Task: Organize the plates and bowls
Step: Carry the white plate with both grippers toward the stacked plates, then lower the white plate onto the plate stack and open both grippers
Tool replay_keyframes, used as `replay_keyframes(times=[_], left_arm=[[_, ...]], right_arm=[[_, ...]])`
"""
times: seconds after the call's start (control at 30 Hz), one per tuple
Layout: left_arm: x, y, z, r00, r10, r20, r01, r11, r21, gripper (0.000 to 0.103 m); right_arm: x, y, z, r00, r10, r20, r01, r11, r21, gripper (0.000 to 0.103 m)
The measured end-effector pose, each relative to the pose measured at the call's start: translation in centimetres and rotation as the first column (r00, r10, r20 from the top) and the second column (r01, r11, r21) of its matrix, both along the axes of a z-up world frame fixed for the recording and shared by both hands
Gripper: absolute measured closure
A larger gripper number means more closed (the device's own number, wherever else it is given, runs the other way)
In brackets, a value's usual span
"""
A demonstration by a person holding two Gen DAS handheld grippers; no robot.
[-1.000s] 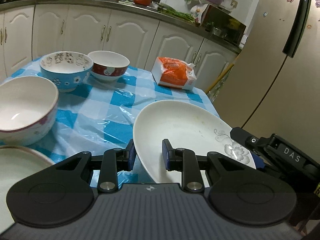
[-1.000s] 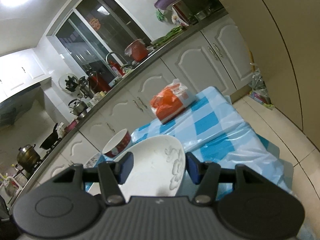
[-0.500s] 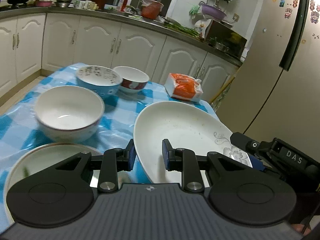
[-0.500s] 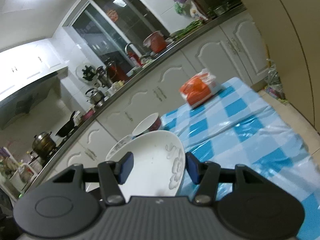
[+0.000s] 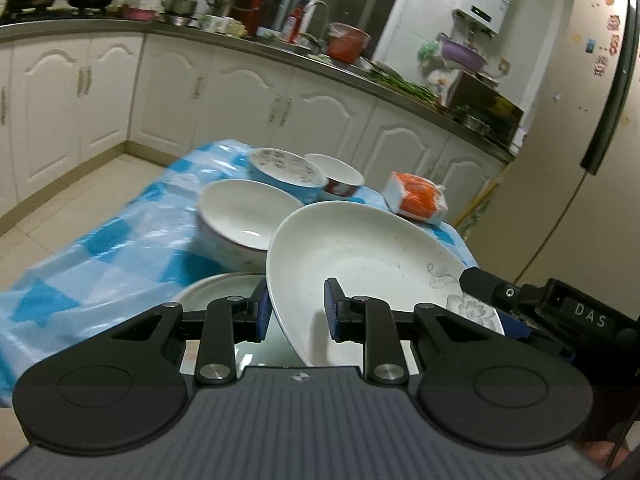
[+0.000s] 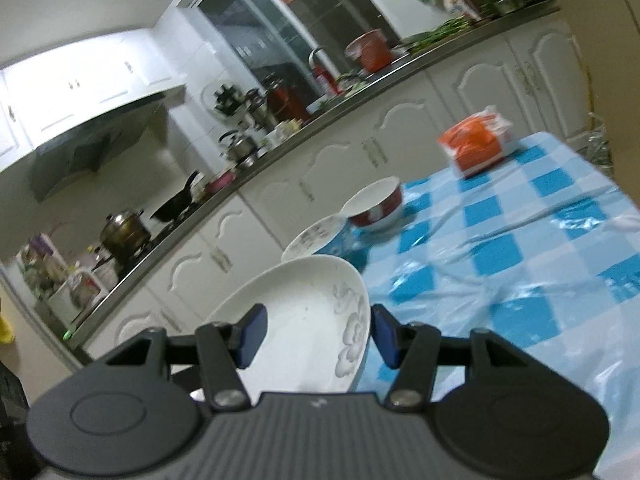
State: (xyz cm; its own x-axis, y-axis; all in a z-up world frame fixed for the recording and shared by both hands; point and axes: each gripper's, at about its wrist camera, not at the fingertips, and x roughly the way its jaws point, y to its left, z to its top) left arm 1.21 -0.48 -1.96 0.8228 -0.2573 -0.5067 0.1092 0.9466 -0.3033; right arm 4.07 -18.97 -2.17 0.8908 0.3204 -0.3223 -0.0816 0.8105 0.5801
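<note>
A white plate (image 5: 360, 264) with a grey flower print hangs tilted above the table, held from both sides. My left gripper (image 5: 296, 314) is shut on its near rim. My right gripper (image 5: 494, 304) clamps the flowered rim at the right. In the right wrist view the same plate (image 6: 304, 320) sits between the pads of the right gripper (image 6: 318, 334). Under the lifted plate lies another pale plate (image 5: 216, 296). Behind it stand a white bowl (image 5: 248, 212), a blue patterned bowl (image 5: 284, 172) and a red bowl (image 5: 340, 178).
The table wears a blue-and-white checked cloth (image 5: 120, 248) under clear plastic. An orange packet (image 5: 416, 198) lies at its far right corner. White cabinets (image 5: 240, 96) and a crowded counter run behind. A fridge (image 5: 560, 160) stands at the right, tiled floor at the left.
Both grippers have drawn back and risen a little with the white plate held between them. The bowls now look farther off, and the pale plate has come into view beneath.
</note>
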Motion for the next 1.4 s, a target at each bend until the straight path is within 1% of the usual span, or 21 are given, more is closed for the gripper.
replay_keyframes(times=[0.2, 0.3, 0.53, 0.8, 0.93, 1.4], left_arm=[[-1.3, 1.6, -0.7, 0.999, 0.049, -0.021, -0.049, 0.999, -0.001, 0.076], [-1.6, 2.5, -1.2, 0.998, 0.063, -0.032, -0.063, 0.998, -0.004, 0.076], [-1.8, 3.1, -1.0, 0.995, 0.084, -0.047, -0.084, 0.996, -0.004, 0.076], [-2.4, 3.7, -1.6, 0.992, 0.086, -0.088, -0.087, 0.996, -0.005, 0.076], [-2.7, 3.8, -1.9, 0.992, 0.088, -0.095, -0.089, 0.996, -0.004, 0.076], [-2.6, 3.3, -2.3, 0.989, 0.1, -0.11, -0.098, 0.995, 0.021, 0.076]], right_arm=[[0.2, 2.7, -0.5, 0.998, 0.062, -0.024, -0.063, 0.997, -0.035, 0.046], [0.2, 3.8, -0.9, 0.996, 0.079, -0.041, -0.081, 0.995, -0.052, 0.046], [0.1, 5.6, -1.6, 0.992, 0.103, -0.071, -0.109, 0.991, -0.078, 0.046], [0.2, 6.2, -1.9, 0.989, 0.108, -0.1, -0.118, 0.989, -0.094, 0.046], [0.4, 6.3, -2.3, 0.988, 0.108, -0.111, -0.12, 0.988, -0.102, 0.046], [1.1, 6.8, -2.8, 0.989, 0.105, -0.101, -0.12, 0.98, -0.156, 0.046]])
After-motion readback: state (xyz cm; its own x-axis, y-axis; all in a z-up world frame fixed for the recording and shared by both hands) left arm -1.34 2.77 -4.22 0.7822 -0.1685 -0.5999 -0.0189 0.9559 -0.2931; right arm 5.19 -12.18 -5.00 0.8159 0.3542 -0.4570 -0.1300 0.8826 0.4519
